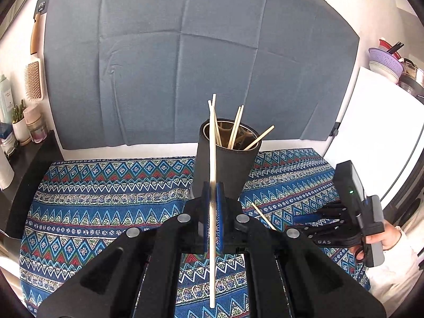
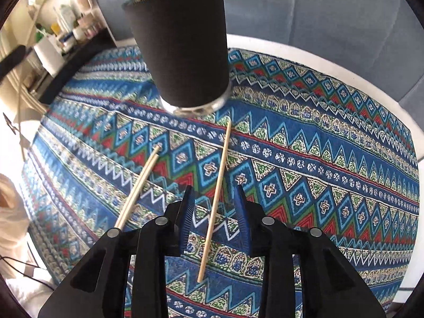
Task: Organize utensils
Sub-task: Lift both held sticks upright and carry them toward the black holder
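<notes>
My left gripper [image 1: 213,185] is shut on a pale wooden chopstick [image 1: 212,251], which stands nearly upright in the left wrist view. Just behind it is a black cup [image 1: 225,164] with several chopsticks in it. Another chopstick [image 1: 262,216] lies on the cloth to the right. A hand holds my right gripper [image 1: 312,218] at the right edge. In the right wrist view my right gripper [image 2: 214,188] is open over a chopstick [image 2: 220,175] that lies on the cloth between its blue pads, untouched. Two more chopsticks [image 2: 140,185] lie side by side to its left. The black cup [image 2: 182,47] stands beyond.
A blue patterned cloth [image 1: 106,198] covers the white table. A blue-grey fabric backdrop [image 1: 185,53] hangs behind. A dark shelf with bottles and jars [image 1: 23,129] is at the left. A white surface with stacked bowls [image 1: 387,63] is at the right.
</notes>
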